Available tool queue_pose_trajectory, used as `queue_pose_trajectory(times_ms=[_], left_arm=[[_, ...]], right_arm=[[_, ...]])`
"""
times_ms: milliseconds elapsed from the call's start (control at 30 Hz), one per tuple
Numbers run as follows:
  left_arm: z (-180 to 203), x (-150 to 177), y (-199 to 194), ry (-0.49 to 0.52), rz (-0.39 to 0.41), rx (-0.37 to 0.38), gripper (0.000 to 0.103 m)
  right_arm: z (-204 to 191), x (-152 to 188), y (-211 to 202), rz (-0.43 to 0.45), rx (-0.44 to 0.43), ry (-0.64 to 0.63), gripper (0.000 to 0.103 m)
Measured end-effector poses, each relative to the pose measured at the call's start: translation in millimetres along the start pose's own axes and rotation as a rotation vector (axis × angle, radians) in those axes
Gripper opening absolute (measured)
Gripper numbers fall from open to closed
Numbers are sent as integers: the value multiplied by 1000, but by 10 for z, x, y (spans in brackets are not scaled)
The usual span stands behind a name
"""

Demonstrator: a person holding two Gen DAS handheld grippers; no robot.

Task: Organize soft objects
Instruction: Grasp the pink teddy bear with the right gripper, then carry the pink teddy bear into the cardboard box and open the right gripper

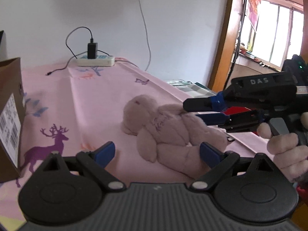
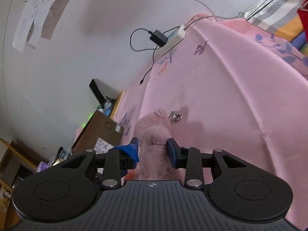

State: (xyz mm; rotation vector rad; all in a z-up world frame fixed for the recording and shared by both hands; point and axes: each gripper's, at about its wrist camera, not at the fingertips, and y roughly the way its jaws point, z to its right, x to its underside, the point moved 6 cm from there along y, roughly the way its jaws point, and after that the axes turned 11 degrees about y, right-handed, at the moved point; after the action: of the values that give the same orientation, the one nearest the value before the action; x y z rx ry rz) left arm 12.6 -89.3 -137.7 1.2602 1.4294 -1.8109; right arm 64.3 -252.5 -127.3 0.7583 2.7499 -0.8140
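Observation:
A pale pink plush bunny (image 1: 163,127) lies on the pink deer-print cloth (image 1: 96,100). My left gripper (image 1: 156,152) is open, low over the cloth, its blue pads on either side of the bunny's lower legs without touching. My right gripper (image 1: 192,109) comes in from the right and its fingers close on the bunny's body. In the right wrist view the bunny (image 2: 154,140) sits squeezed between the blue pads of the right gripper (image 2: 153,148), with its metal key ring (image 2: 175,116) lying on the cloth beyond.
A brown cardboard box (image 1: 10,115) with a label stands at the left edge; it also shows in the right wrist view (image 2: 100,132). A white power strip (image 1: 96,60) with a black charger and cable lies at the back by the wall. The bed's right edge drops off near a doorway.

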Motion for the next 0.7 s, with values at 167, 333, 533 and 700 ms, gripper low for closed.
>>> queue_pose_trajectory(times_ms=[167,333,533,700], left_arm=[[27,-2,27,14,-8,22,96],[9,1,54,-7,-20,51,96],[14,0,49,-7,-9,77,96],[30,-8,-27,12,39,63,96]], right_arm=[[135,-22,108,-27,97,-94,18],[211,-14,112,-71,24,-30,19],[156,229,164,-147,-65,-32,18],[111,305,175,-133,-85,-12,17]])
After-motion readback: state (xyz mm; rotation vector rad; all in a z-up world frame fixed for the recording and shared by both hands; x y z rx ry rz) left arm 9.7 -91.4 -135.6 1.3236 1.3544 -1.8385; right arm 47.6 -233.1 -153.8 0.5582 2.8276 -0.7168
